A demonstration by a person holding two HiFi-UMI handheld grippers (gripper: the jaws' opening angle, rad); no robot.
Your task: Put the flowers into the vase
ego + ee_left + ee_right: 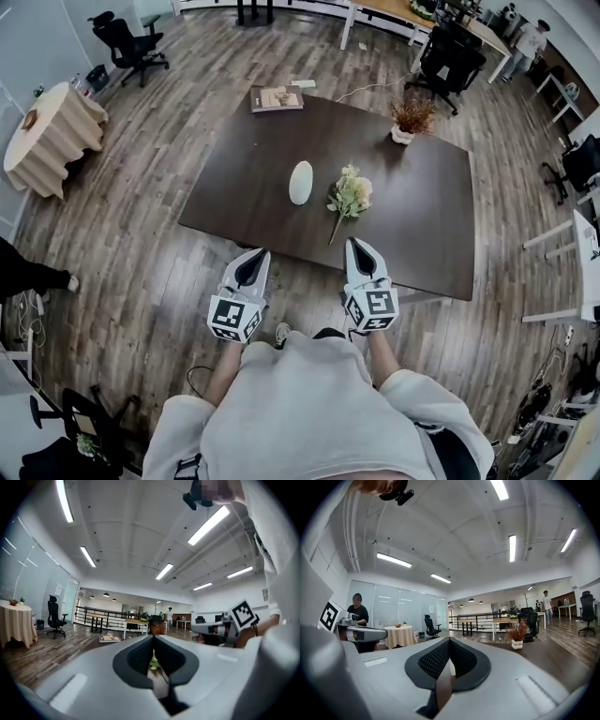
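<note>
A white oval vase (301, 182) stands near the middle of the dark table (422, 216). Just to its right lies a bunch of pale flowers (352, 194), its stem pointing toward me. My left gripper (255, 259) and right gripper (360, 249) are both shut and empty, held level side by side at the table's near edge, short of the vase and the flowers. In the left gripper view a bit of the flowers (153, 663) shows through the gap behind the jaws. In the right gripper view a sliver of the vase (451, 667) shows the same way.
A small pot of dried reddish plants (411, 119) stands at the table's far right, also in the right gripper view (517, 633). A book (277, 98) lies at the far left corner. Office chairs (447, 62), a round covered table (49, 134) and people stand around the room.
</note>
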